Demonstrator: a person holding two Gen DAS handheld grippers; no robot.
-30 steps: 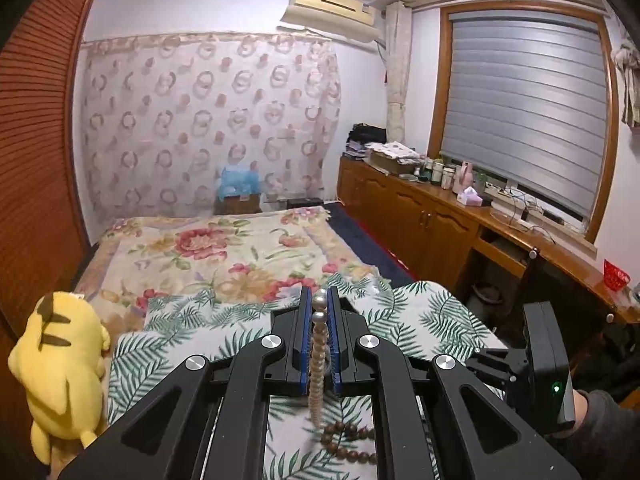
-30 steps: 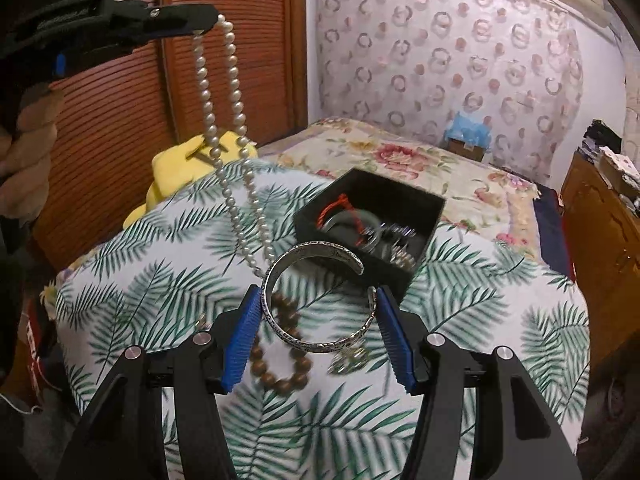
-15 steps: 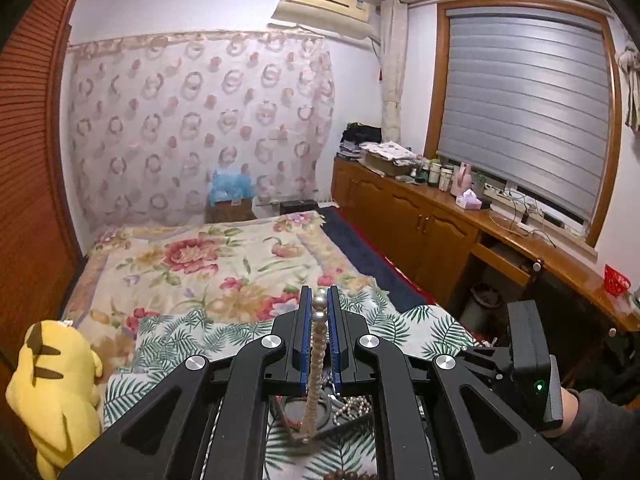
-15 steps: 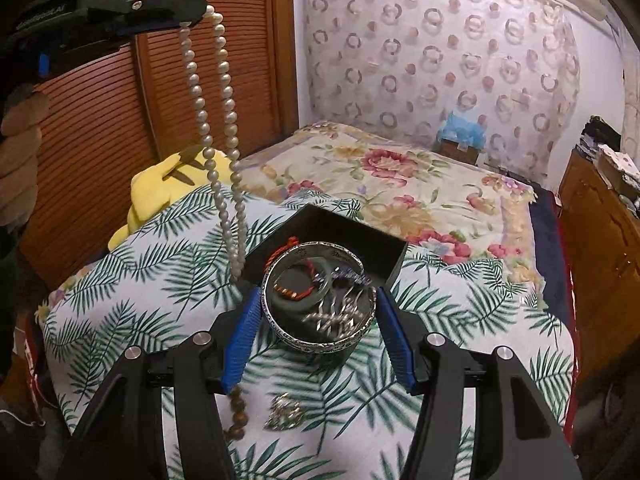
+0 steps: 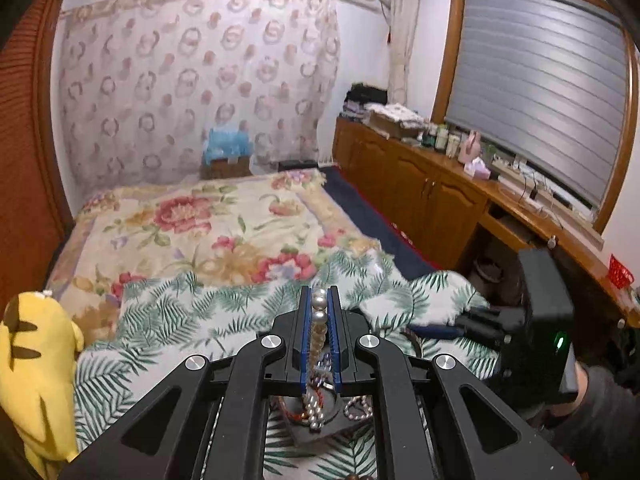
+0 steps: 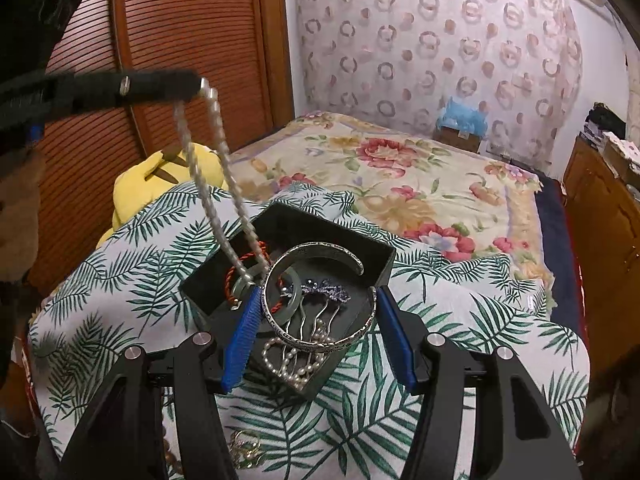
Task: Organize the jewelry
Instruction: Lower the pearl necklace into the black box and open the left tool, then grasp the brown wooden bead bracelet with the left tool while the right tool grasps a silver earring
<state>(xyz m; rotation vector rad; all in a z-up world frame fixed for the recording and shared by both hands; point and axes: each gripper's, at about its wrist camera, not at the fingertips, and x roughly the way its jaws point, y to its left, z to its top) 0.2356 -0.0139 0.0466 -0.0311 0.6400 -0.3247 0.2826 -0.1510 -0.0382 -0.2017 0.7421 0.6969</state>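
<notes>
From the left wrist, the left tool [image 5: 319, 308] is pinching a pearl necklace [image 5: 319, 307] tight between its blue pads, and the string hangs down into a black box [image 5: 320, 432] on the leafy cloth [image 5: 168, 320]. From the right wrist, the right tool [image 6: 316, 328] holds a silver bangle [image 6: 320, 340] between its wide blue pads, right over the black box [image 6: 380, 256]. In the box lie a red cord [image 6: 240, 276], a hair comb [image 6: 324, 296] and small pearls [image 6: 292, 364]. A yellow plush toy [image 6: 156, 176] sits near the cloth.
</notes>
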